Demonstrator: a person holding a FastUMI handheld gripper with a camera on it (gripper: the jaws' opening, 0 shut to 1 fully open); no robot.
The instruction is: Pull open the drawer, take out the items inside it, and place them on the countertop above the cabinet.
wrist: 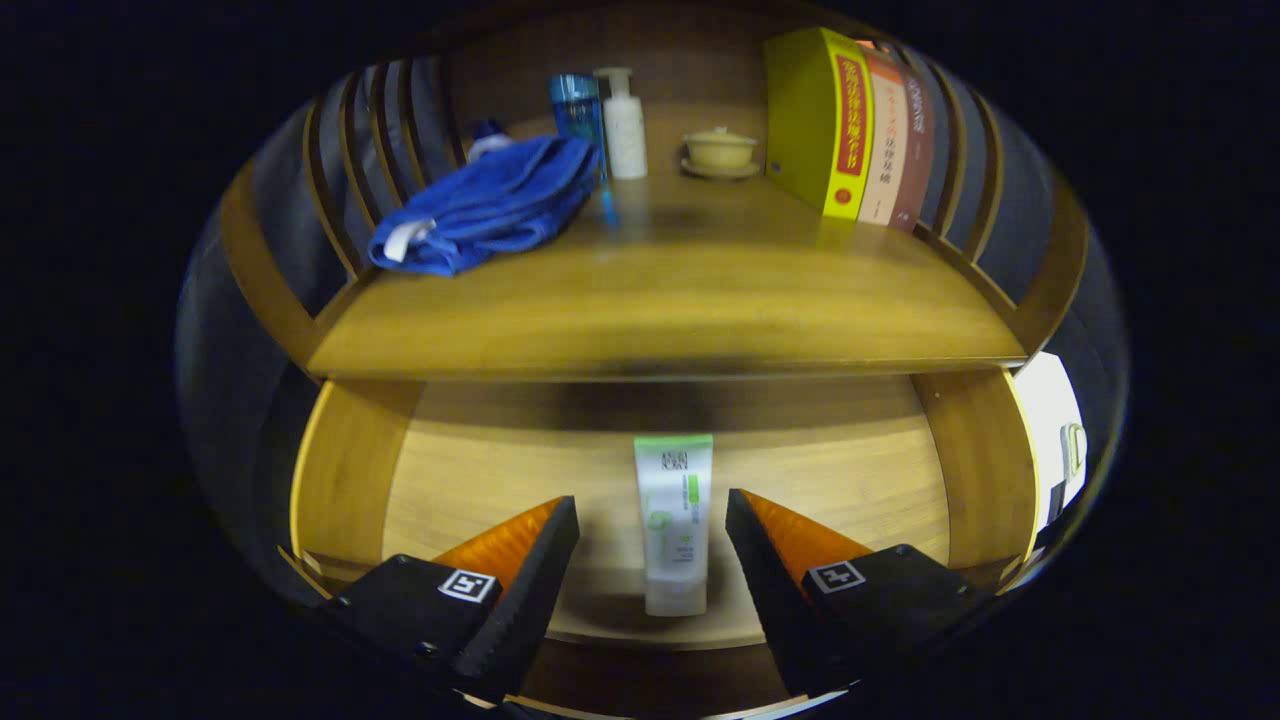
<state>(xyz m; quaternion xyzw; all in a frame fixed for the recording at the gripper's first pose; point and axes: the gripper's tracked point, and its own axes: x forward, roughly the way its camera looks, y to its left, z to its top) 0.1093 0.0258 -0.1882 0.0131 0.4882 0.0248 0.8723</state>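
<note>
A home-like corner staged in a booth is suggested by a wooden cabinet [660, 310] with slatted sides, on whose top a folded blue towel [490, 205], a pump bottle [624, 125], a lidded ceramic cup [719, 150] and upright books [845, 125] are kept.

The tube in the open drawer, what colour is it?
White with a green end, seen in the gripper view: tube between the open tool.
</note>
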